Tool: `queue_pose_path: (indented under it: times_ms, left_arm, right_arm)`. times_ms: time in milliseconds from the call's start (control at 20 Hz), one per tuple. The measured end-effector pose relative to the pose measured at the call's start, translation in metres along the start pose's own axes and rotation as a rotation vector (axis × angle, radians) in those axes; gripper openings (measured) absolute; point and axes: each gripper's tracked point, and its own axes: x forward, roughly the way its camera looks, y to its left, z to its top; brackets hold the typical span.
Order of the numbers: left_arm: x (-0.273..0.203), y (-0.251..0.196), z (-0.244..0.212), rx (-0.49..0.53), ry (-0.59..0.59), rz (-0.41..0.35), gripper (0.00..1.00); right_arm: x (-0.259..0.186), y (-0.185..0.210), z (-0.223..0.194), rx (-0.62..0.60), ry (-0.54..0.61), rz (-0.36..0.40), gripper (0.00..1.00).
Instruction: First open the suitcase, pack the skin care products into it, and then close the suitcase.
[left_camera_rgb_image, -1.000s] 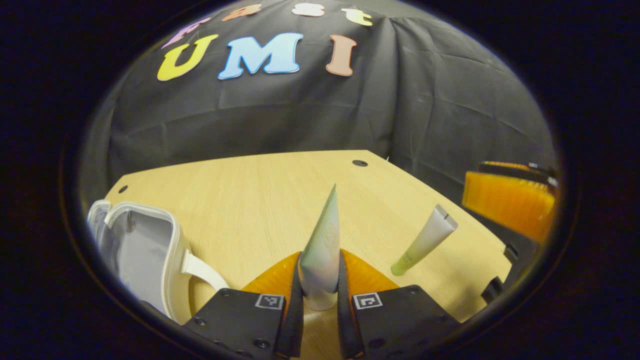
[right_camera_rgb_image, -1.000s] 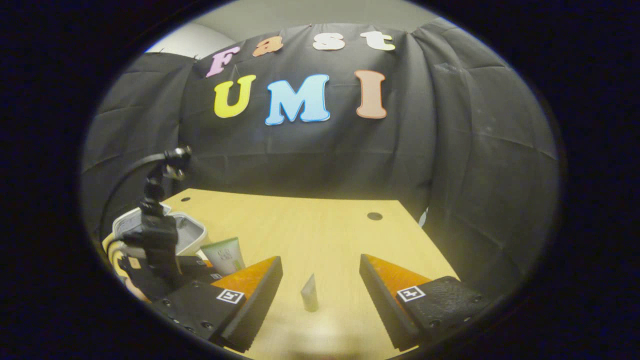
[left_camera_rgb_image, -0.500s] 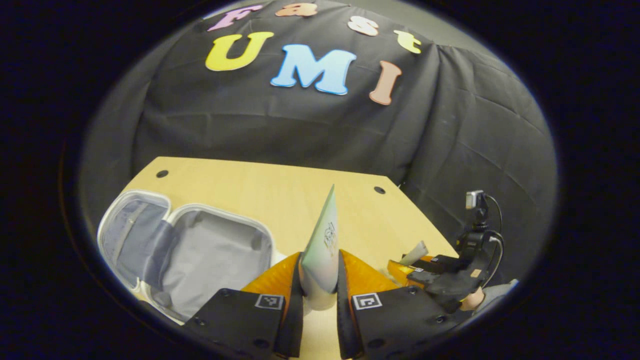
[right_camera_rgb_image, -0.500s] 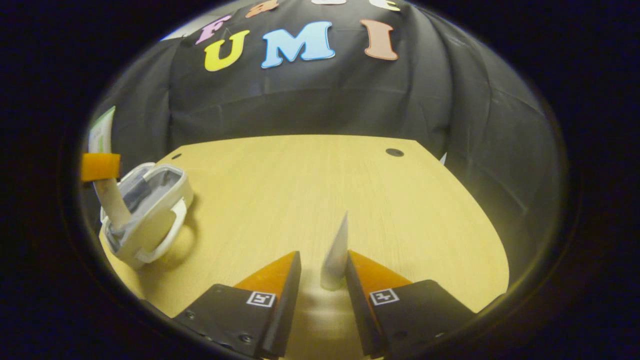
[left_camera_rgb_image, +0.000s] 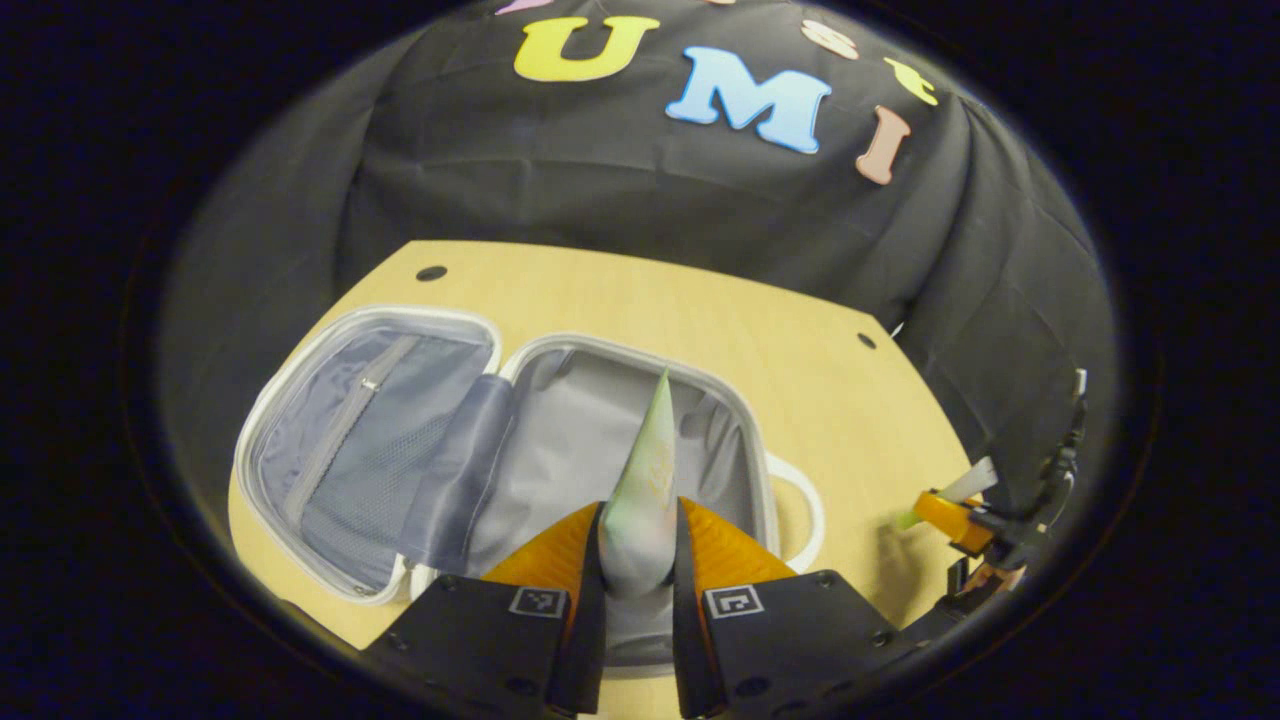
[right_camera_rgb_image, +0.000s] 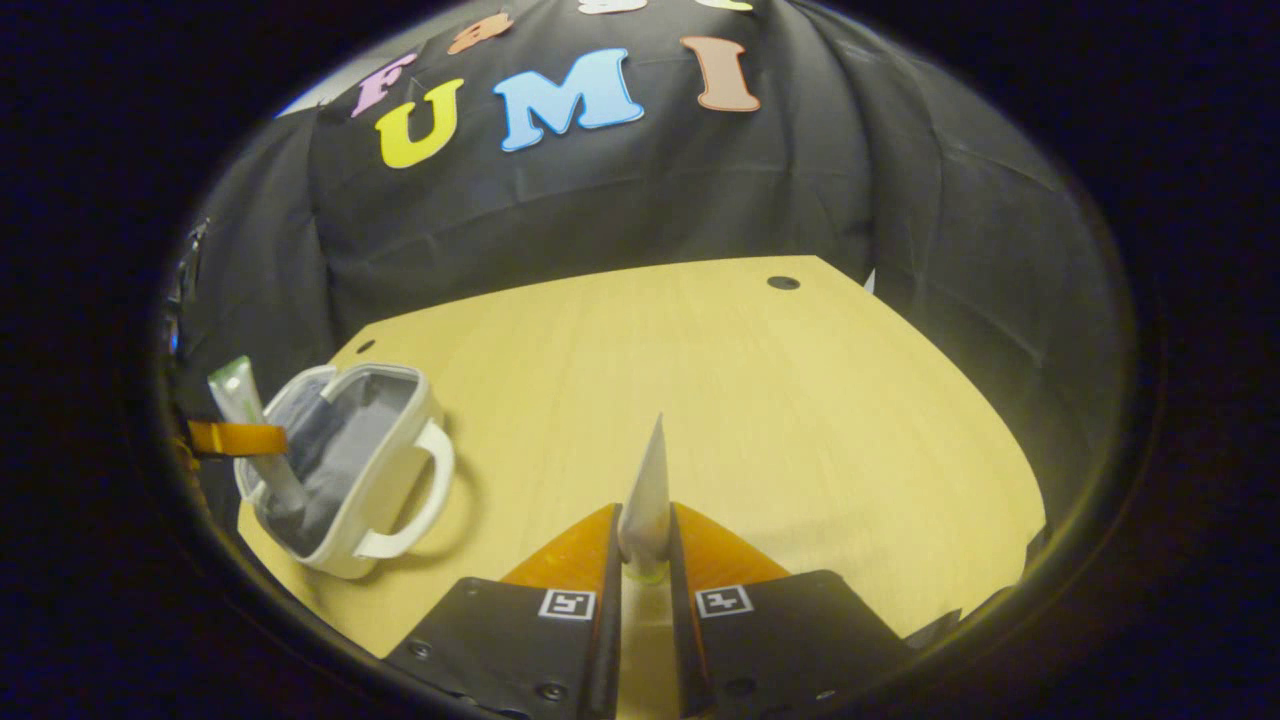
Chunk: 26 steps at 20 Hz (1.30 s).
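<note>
Two tubes gripped above the table (right_camera_rgb_image: 800, 400)

The green tube (left_camera_rgb_image: 645, 480) is pinched by the left gripper (left_camera_rgb_image: 638, 590) over the open suitcase (left_camera_rgb_image: 380, 440); the pale tube (right_camera_rgb_image: 648, 495) is pinched by the right gripper (right_camera_rgb_image: 645, 600).

Open suitcase (left_camera_rgb_image: 400, 440) lies on wooden table (left_camera_rgb_image: 700, 310).

Table (left_camera_rgb_image: 640, 290), centre of frame: pale wood-grain top, smooth, low sheen. Suitcase (left_camera_rgb_image: 790, 480), lower centre: hard white plastic shell and handle, grey cloth lining, mesh pocket in the left half. Green tube (left_camera_rgb_image: 645, 480): soft plastic, satin. Grey tube (right_camera_rgb_image: 648, 490), lower centre: smooth matt plastic.
</note>
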Motion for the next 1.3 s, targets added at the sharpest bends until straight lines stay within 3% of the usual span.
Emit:
queue_pose_path:
  times_ms: [200,250,400,450,500,550,650,750,850,1150,1200,1300]
  left_arm:
    - [0.03,0.02,-0.002,0.057,0.073,-0.01,0.36]
    - [0.033,0.021,0.004,0.075,0.058,-0.022,0.44]
    - [0.025,0.025,0.022,0.127,0.007,-0.045,0.53]
    - [0.019,0.026,0.027,0.128,-0.018,-0.055,0.67]
    - [0.01,0.027,0.032,0.117,-0.048,-0.066,0.65]
    - [0.001,0.029,0.034,0.101,-0.074,-0.072,0.8]
    - [-0.026,0.044,0.042,0.062,-0.139,-0.072,0.82]
    - [-0.058,0.073,0.052,0.016,-0.217,-0.041,0.86]
    - [-0.09,0.11,0.059,-0.03,-0.282,0.005,0.86]
    - [-0.139,0.256,0.071,-0.175,-0.362,0.209,0.86]
    - [-0.142,0.277,0.071,-0.205,-0.364,0.231,0.86]
    - [-0.143,0.313,0.073,-0.262,-0.359,0.27,0.86]
  right_arm:
    - [-0.035,0.061,0.001,-0.003,-0.005,0.032,0.21]
    - [-0.04,0.077,0.002,-0.006,-0.004,0.036,0.21]
    - [-0.046,0.13,0.004,0.002,0.016,0.085,0.22]
    - [-0.045,0.149,0.006,0.001,0.023,0.116,0.22]
    - [-0.042,0.166,0.007,-0.009,0.032,0.144,0.22]
    - [-0.038,0.183,0.008,-0.024,0.046,0.17,0.22]
    - [-0.028,0.215,0.007,-0.061,0.065,0.231,0.22]
    - [-0.013,0.243,0.0,-0.109,0.09,0.277,0.18]
    - [0.007,0.262,-0.016,-0.155,0.137,0.301,0.22]
    - [0.045,0.281,-0.051,-0.241,0.226,0.299,0.27]
    - [0.039,0.281,-0.046,-0.248,0.204,0.3,0.21]
    - [0.027,0.283,-0.028,-0.266,0.137,0.312,0.57]
